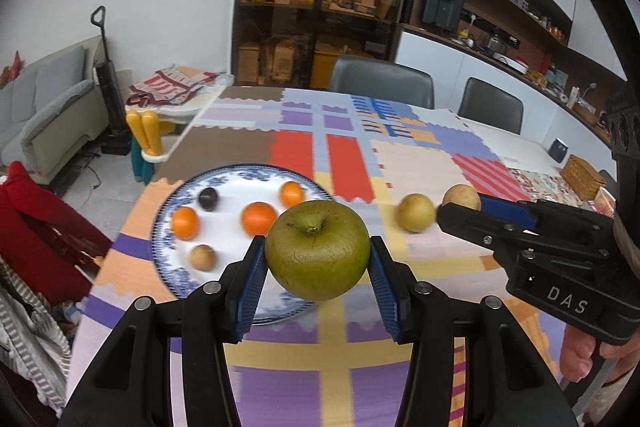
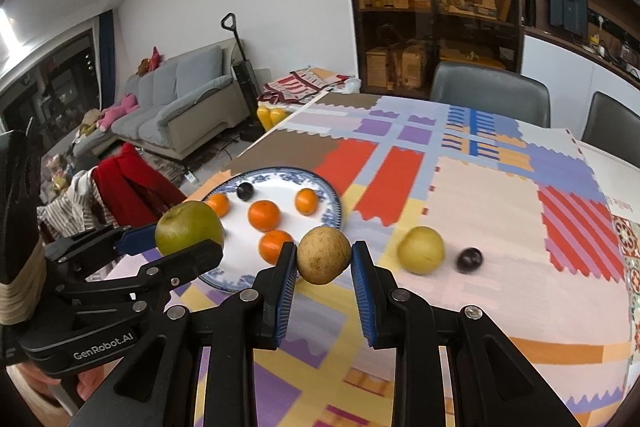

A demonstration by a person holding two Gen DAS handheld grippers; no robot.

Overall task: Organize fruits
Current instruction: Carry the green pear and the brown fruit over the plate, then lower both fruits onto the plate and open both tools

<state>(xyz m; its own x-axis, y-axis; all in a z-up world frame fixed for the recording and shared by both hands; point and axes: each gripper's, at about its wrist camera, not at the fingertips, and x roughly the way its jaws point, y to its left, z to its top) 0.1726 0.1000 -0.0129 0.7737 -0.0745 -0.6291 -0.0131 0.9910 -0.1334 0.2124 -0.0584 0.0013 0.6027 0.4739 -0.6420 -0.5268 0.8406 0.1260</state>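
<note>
My left gripper is shut on a large green apple, held above the near edge of a blue-rimmed white plate. On the plate lie several oranges, a dark plum and a small brown fruit. My right gripper is shut on a round brown fruit, just right of the plate. In that view the left gripper holds the apple at the left. A yellow fruit and a second dark plum rest on the cloth to the right.
A patchwork tablecloth covers the table. Two grey chairs stand at its far side. A wicker box sits at the far right. A chair draped with a red garment stands off the table's left edge.
</note>
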